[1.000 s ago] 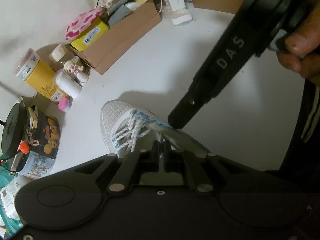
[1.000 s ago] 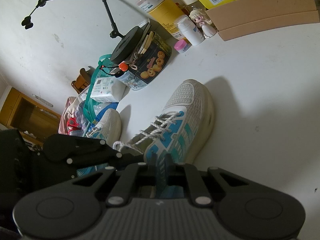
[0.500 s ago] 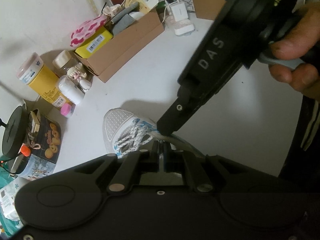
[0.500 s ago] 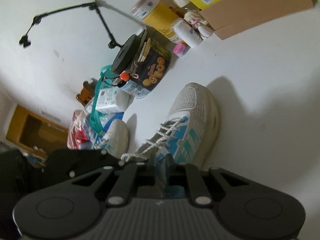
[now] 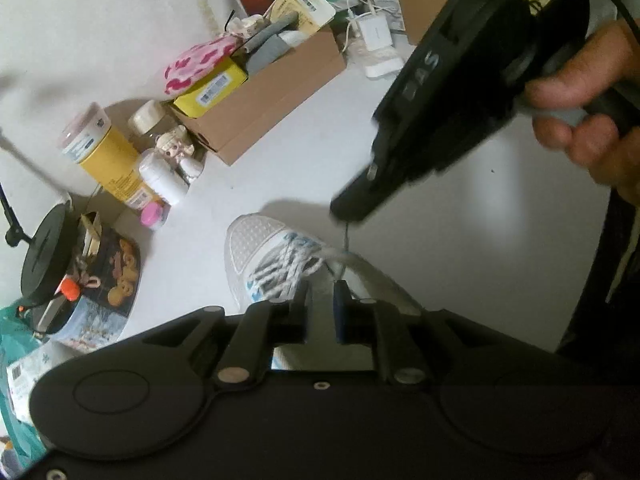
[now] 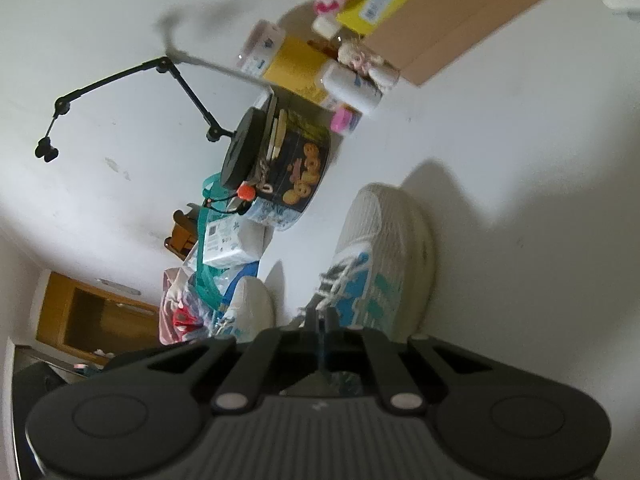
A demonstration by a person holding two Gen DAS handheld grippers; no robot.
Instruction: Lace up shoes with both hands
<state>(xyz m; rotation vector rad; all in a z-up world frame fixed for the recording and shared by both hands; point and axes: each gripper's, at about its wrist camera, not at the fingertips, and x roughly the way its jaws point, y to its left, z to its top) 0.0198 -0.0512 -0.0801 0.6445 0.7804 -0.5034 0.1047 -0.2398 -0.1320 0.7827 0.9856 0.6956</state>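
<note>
A white mesh sneaker with blue stripes lies on the white table, toe pointing away; it appears again as the sneaker in the right wrist view. Its speckled white lace crosses the eyelets. My left gripper hovers over the tongue with its jaws opening, and nothing is pinched between them. My right gripper, held by a hand, hangs just above the shoe, shut on a thin lace end that runs down to the shoe. From its own camera the right gripper looks shut.
A cardboard box of odds and ends, a yellow canister, a white bottle and a cookie tin crowd the far left. A second sneaker and bags lie left of the shoe. A black stand arm reaches over.
The left jaws have parted from shut. The right gripper has lifted off the shoe up and to the right, drawing a lace end with it, and has rolled.
</note>
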